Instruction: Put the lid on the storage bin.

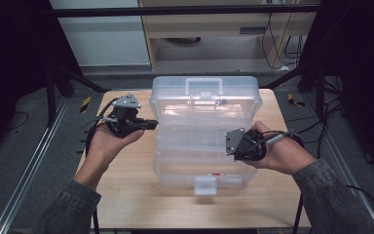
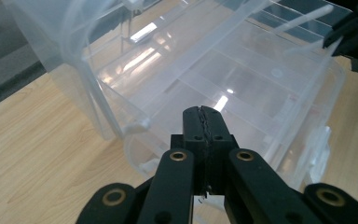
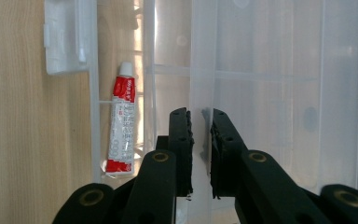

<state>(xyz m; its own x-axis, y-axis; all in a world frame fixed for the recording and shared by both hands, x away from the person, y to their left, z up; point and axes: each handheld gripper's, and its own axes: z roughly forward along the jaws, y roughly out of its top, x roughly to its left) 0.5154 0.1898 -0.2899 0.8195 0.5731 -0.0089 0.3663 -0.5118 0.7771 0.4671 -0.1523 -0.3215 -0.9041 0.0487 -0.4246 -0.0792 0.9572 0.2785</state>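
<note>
A clear plastic toolbox stands in the middle of the wooden table, its lid tipped up at the back. A clear inner tray spans the box. My right gripper is at the tray's right end. In the right gripper view its jaws pinch a thin clear wall of the tray. My left gripper is held by the box's left side near the hinge, with the jaws pressed together and nothing between them. A red and white tube lies in the box bottom.
The box's white front latch faces the near table edge. Bare wooden tabletop lies left and in front of the box. The lid carries a handle. Dark frame legs and cables stand beyond the table.
</note>
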